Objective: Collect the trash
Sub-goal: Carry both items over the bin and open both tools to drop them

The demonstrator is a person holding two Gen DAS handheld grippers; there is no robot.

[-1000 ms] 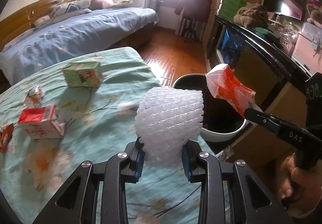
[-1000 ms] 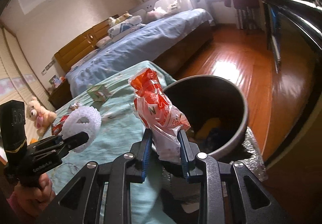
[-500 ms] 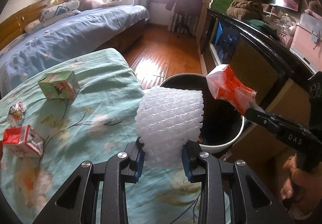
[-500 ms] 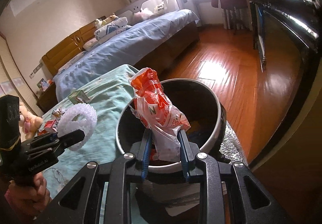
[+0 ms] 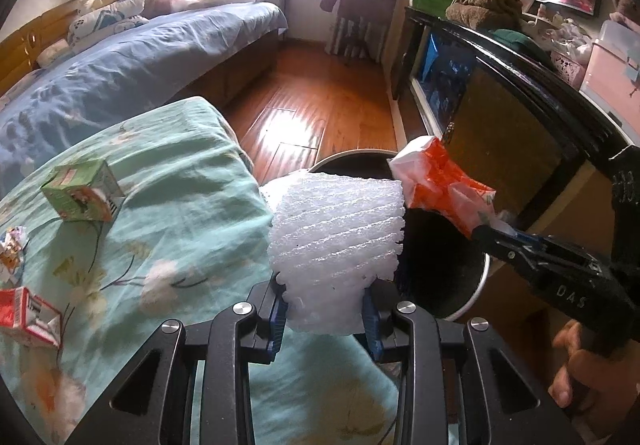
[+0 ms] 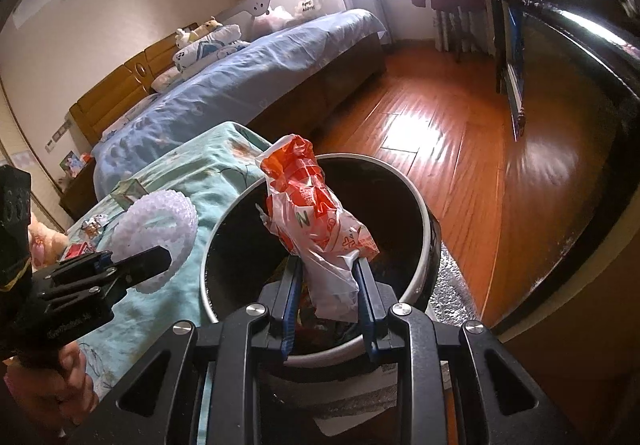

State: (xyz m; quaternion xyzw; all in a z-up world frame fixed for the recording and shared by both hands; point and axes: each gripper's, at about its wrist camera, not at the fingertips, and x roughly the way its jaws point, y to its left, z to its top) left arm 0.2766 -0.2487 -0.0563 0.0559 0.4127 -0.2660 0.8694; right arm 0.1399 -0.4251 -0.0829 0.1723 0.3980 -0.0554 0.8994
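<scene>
Left wrist: left hand-held gripper (image 5: 325,319) clamps a white foam fruit net (image 5: 336,237) at the trash bin's (image 5: 476,285) near rim; 2 cartons, green (image 5: 82,196) and red (image 5: 30,315), lie on the floral-sheeted bed (image 5: 180,181) | Right wrist: right hand-held gripper (image 6: 330,309) grips an orange-and-white plastic bag (image 6: 316,221) above the open bin (image 6: 424,217).

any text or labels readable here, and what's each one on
"DAS": on the right gripper body, seen from the left wrist.
"N": on the orange and white plastic bag.
Left gripper body lettering: too blurred to read.
Green carton and red carton print: too small.
</scene>
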